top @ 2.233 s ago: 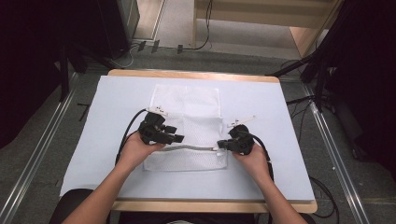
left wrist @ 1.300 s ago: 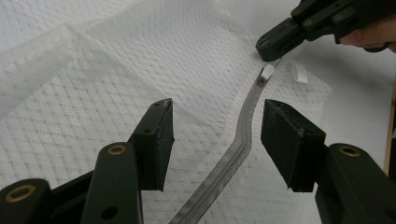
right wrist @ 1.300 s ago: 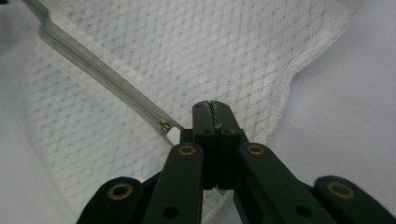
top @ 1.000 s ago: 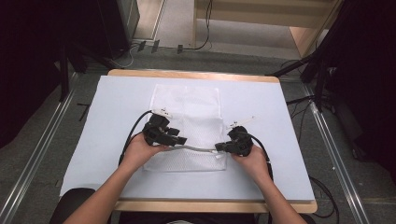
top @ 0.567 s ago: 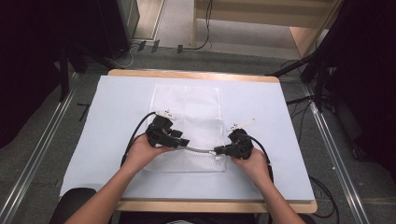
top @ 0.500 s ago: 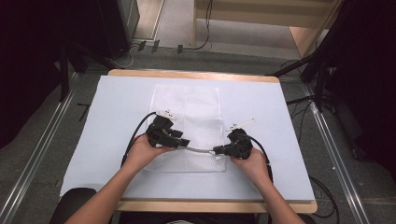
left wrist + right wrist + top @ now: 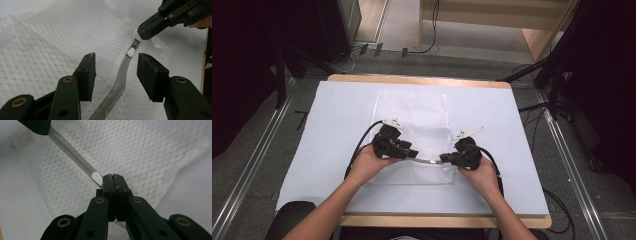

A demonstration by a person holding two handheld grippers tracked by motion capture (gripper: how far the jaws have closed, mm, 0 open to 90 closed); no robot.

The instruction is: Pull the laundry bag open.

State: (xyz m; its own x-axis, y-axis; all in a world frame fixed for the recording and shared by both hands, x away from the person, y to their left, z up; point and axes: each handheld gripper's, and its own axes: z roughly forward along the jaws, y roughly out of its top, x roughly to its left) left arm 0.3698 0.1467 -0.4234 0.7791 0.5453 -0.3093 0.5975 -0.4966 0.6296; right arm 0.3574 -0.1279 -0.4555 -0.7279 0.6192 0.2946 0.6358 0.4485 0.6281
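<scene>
- Since the earlier frames, both your hands have slid nearer you along the mesh bag [image 7: 412, 135], which lies mid-tabletop [image 7: 327, 130].
- Right tongs [image 7: 113, 178] are clenched on the zipper strip [image 7: 120, 82] beside its white pull [image 7: 130, 52]; left tongs [image 7: 116, 72] stand released, straddling the strip.
- Soft, light, limp mesh: grip the stiffer zipper strip.
- That strip runs left-right along the bag's near edge.

Pale blue table cover [image 7: 337, 125] lying under and around both grippers, wooden table edge [image 7: 412, 80] showing beyond them, grey floor [image 7: 257, 165] flanking.
</scene>
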